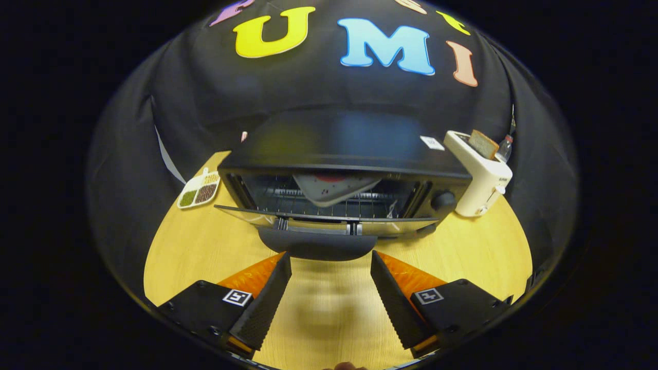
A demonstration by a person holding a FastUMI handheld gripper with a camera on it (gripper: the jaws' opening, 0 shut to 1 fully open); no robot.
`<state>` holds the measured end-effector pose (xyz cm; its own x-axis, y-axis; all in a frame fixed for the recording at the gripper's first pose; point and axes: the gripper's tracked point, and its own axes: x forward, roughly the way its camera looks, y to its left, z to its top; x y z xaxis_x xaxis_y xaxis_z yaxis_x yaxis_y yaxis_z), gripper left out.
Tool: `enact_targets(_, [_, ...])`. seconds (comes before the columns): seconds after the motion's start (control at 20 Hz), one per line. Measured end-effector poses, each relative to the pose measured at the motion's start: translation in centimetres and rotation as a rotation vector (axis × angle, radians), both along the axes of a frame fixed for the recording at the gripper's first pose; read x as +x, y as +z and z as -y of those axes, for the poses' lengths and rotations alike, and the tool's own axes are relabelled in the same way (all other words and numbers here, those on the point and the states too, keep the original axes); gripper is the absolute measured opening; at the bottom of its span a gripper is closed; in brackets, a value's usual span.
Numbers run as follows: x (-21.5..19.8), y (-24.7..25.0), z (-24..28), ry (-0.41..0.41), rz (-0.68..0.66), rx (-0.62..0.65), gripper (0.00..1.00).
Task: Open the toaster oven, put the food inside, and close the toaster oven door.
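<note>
Table: wooden, carries everything here.
Toaster oven: just ahead of my fingers, door dropped open.
Food: on a plate on the oven rack.
Toaster: beside the oven.
Hand-held gripper: I hold it spread wide, empty, below the door handle.

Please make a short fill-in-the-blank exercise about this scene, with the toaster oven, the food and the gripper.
1. The toaster oven door is ____.
2. The plate of food lies ____ the oven, on the rack.
3. The gripper fingers are ____, just before the door handle.
4. A slice of bread stands in the white ____ beside the oven.

Missing words: open; inside; open; toaster
</note>
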<state>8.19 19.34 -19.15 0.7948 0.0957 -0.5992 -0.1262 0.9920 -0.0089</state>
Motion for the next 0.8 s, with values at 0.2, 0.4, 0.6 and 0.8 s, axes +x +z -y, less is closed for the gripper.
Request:
enact_targets(0.2, [1.4, 7.7, 1.9, -0.003, 0.204, -0.018, 0.98])
enact_targets(0.4, [1.0, 13.6, 4.4, -0.036, 0.368, 0.008, 0.98])
enact_targets(0.6, [-1.9, 18.0, 9.5, -0.091, 0.492, -0.032, 0.98])
enact_targets(0.8, [-5.6, 20.1, 14.6, -0.162, 0.542, -0.054, 0.98])
